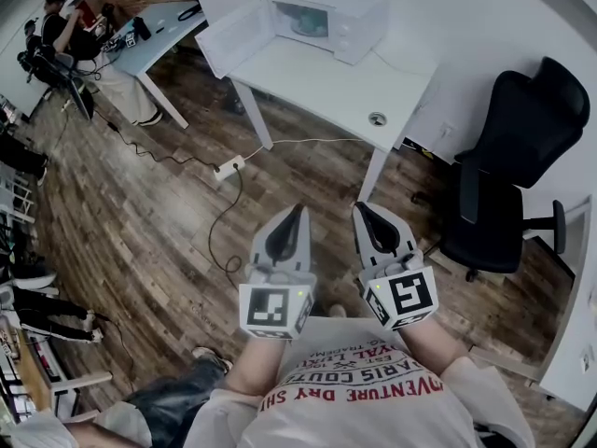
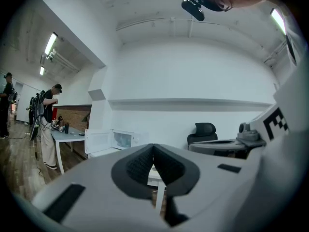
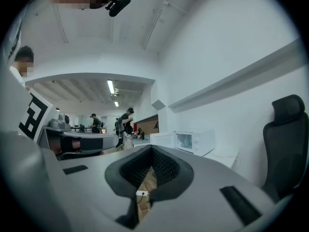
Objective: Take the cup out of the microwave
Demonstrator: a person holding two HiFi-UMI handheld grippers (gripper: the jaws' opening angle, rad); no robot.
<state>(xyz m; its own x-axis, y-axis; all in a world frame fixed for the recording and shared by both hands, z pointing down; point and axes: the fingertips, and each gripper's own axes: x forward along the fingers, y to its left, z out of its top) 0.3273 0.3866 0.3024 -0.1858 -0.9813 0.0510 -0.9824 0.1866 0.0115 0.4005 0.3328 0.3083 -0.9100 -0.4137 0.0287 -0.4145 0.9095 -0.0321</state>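
At lower centre the left gripper (image 1: 299,209) and right gripper (image 1: 358,207), grey plastic with ribbed black pads, point level. Both have their jaws closed tip to tip on nothing. Beyond lies brown plank floor (image 1: 159,222), then a white table (image 1: 326,77) at upper centre. On it stands the boxy white microwave (image 1: 350,21), its door (image 1: 233,35) swung leftward. The cup (image 1: 303,17) is a pale blur inside, well apart from both grippers, and its axis is unreadable.

black office chair (image 1: 522,157), power strip (image 1: 229,167) on wood floor (image 1: 140,231), white table (image 1: 312,84)
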